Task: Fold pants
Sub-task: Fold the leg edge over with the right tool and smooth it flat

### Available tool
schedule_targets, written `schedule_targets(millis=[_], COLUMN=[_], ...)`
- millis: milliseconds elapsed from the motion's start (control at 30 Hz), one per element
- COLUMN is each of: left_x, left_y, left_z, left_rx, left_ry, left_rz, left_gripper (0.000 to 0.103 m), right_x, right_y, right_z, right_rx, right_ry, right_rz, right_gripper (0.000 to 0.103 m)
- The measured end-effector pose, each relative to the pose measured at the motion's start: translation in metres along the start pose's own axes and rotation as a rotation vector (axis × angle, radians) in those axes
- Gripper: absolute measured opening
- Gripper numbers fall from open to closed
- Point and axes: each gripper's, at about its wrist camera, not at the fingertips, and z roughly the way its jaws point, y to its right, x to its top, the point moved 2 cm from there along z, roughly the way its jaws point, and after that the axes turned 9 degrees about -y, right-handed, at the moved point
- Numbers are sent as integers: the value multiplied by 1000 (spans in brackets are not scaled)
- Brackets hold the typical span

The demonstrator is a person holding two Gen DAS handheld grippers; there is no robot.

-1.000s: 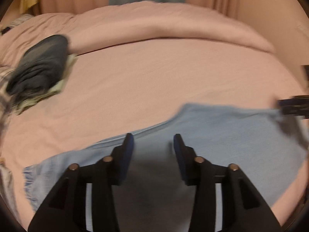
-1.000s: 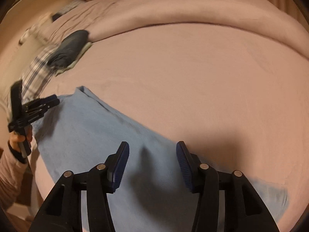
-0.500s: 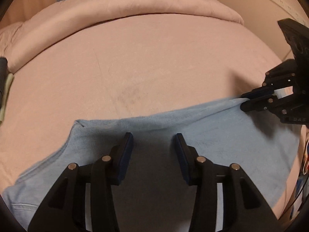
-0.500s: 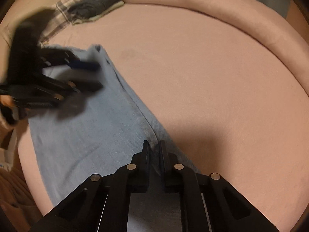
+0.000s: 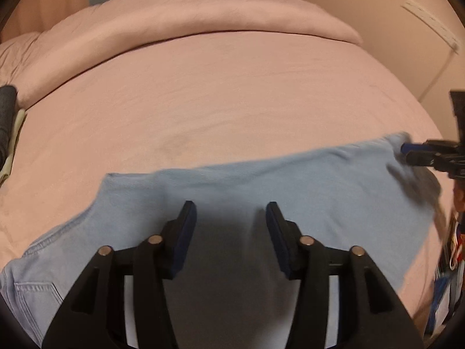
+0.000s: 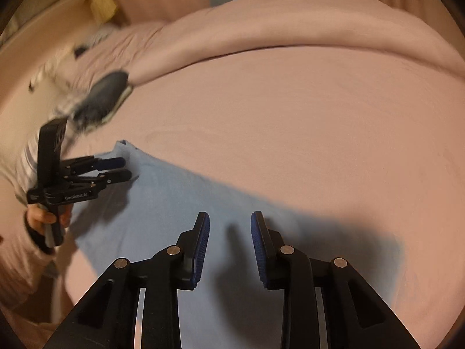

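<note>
Denim, pale blue: one pair of pants lies flat across the near edge of a pink bed sheet, folded lengthwise, a stitched back pocket showing at its left end. Two grippers work over it. The left gripper hangs above the cloth, its jaws just widened to about half, nothing between them. The right gripper has jaws that have just been parting to a narrow gap, clear of the fabric. One small pile of dark folded clothes sits well apart by a rolled pink duvet.
</note>
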Motion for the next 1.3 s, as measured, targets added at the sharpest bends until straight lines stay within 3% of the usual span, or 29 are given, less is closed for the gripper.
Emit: schedule_targets(millis=[67,100,167,233,267,367,500,567,667,800,867,967,1067,1200,1267,1300], left_x=[-7,-10,-14,-14,-15,-23,-38,-46,-50,-44,-46,-49,-51,-55,-57,-57], left_y=[15,20,21,18,15,14,24,36,47,51,53,53,56,55,55,56], left_z=[3,11,25,20,15,-3,-22,-29,-27,-9,-3,5,7,5,4,4], left_rx=[2,41,77,58,36,20,-16,-56,-58,-55,-48,-48,-36,-32,-28,-24], left_ry=[-15,-43,-83,-71,-69,-35,3,27,36,-4,-19,-40,-39,-40,-36,-33], left_rz=[41,59,62,21,-11,-26,-37,-46,-41,-48,-50,-55,-51,-49,-49,-50], left_gripper=[55,55,54,52,52,54,55,59,60,60,60,60,62,63,65,65], right_x=[-20,-34,-46,-59,-65,-91,-115,-119,-119,-115,-117,-113,-106,-97,-97,-102], right_y=[13,30,43,61,67,82,81,76,74,61,55,54,52,36,45,54], right_z=[1,1,-7,-27,-37,-62,-63,-49,-38,-44,-49,-40,-45,-70,-59,-46], right_rx=[-71,-143,-113,-115,-101,-14,60,121,196,132,109,54,-35,-41,-56,-108], right_ry=[-37,-62,-11,60,101,195,224,215,200,191,183,129,131,231,203,151], right_rz=[44,76,119,240,285,415,521,541,564,534,499,479,427,358,381,415], right_gripper=[30,26,13,13,16,45,47,47,47,35,34,27,15,13,13,13])
